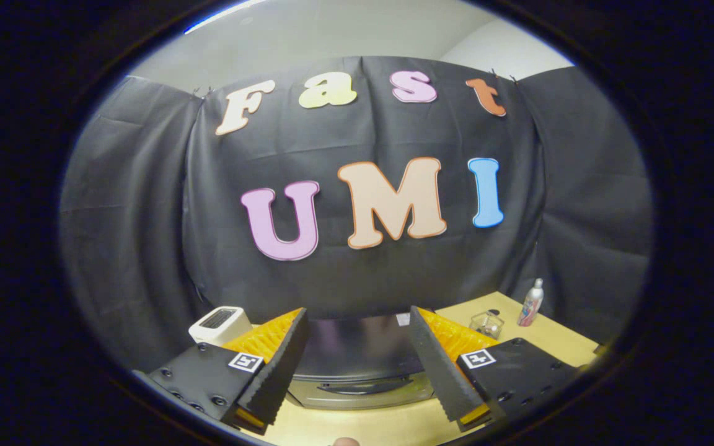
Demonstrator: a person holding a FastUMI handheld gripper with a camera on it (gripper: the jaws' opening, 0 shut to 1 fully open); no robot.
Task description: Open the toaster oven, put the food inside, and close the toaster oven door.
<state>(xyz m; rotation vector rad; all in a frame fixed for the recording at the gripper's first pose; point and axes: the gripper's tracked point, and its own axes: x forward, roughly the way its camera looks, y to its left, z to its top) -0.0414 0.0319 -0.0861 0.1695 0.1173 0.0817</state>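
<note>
The gripper [357, 371] is hovering above the table [555, 337] with its fingers spread wide, holding nothing. The toaster oven [360, 362] is sitting just ahead, framed between the fingers, its door shut. The door handle [363, 388] is running left to right across the gap, low and near. Whether food is lying inside cannot be told.

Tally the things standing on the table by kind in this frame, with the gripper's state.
Toaster oven, door closed: 1
White appliance: 1
Bottle: 1
Clear glass container: 1
Total: 4
The gripper is open, fingers either side of the oven.
</note>
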